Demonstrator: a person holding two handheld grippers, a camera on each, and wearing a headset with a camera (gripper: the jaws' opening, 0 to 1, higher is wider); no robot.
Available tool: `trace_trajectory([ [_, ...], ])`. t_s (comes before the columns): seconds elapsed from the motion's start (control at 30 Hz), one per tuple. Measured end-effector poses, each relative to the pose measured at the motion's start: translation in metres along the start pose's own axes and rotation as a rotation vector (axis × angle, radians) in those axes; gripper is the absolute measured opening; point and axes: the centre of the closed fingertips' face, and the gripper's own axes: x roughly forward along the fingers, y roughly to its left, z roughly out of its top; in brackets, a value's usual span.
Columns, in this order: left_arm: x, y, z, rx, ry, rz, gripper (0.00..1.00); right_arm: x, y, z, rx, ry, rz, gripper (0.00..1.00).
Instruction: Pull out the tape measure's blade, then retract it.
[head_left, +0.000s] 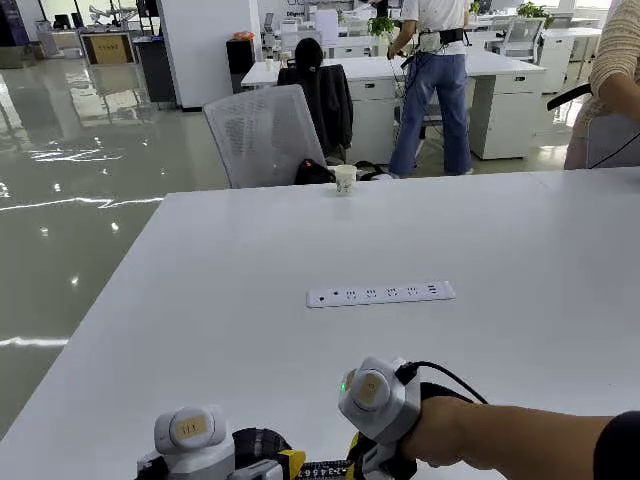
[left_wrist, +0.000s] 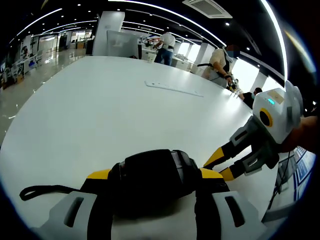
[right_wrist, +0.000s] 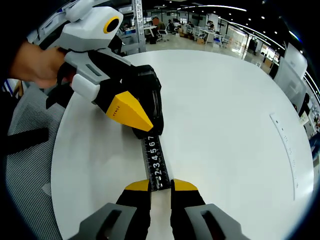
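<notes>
One tape measure (right_wrist: 148, 97); one blade (right_wrist: 154, 157); two grippers (right_wrist: 160, 186) (left_wrist: 154, 174).

white table (head_left: 220, 290), mesh chair (head_left: 262, 135), glossy floor (head_left: 80, 150)

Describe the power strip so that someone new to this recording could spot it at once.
On the big white table, look at the middle, beyond the tape measure held at the near edge. The power strip lies flat there, apart from everything. Unlike the upright paper cup at the far edge, it is a long, thin white bar with a row of sockets.
</notes>
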Motion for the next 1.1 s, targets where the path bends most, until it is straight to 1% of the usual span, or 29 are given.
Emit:
trace_trajectory([
  [0.23, -0.0004, 0.0009, -0.0001, -0.006, 0.002, -0.01, 0.61, 0.0022, 0.0007, 0.0025, -0.007, -0.008, 0.001, 0.12],
  [0.4, -0.0003, 0.0002, -0.0001, -0.006, 0.0, -0.01, 0.61, 0.0017, 0.0007, 0.0026, 0.004, -0.014, 0.002, 0.12],
  [0.47, -0.0003, 0.0003, 0.0, -0.008, -0.001, -0.013, 0.61, 0.0015, 0.0004, 0.0027, 0.018, -0.024, 0.006, 0.11],
  [0.57, -0.0006, 0.0, 0.0002, -0.009, -0.002, -0.018, 0.61, 0.0011, 0.001, 0.0028, 0.022, -0.033, 0.01, 0.11],
  [0.77, -0.0005, -0.0006, 0.0006, 0.001, -0.004, -0.017, 0.61, 0.0008, 0.0017, 0.003, 0.014, -0.022, 0.011, 0.12],
  [0.87, -0.0004, -0.0005, 0.0006, 0.003, -0.006, -0.016, 0.61, 0.0009, 0.0022, 0.0028, -0.007, -0.015, 0.013, 0.12],
  [0.97, -0.0008, -0.0008, 0.0003, 0.006, -0.005, -0.017, 0.61, 0.001, 0.0024, 0.0032, -0.002, -0.015, 0.015, 0.12],
  [1.03, -0.001, -0.0017, -0.0003, 0.021, -0.004, -0.016, 0.61, 0.0019, 0.003, 0.0051, 0.014, -0.02, 0.018, 0.12],
  [1.1, -0.0008, -0.0024, -0.0007, 0.028, -0.003, -0.012, 0.61, 0.0029, 0.0035, 0.0065, 0.007, -0.019, 0.016, 0.12],
])
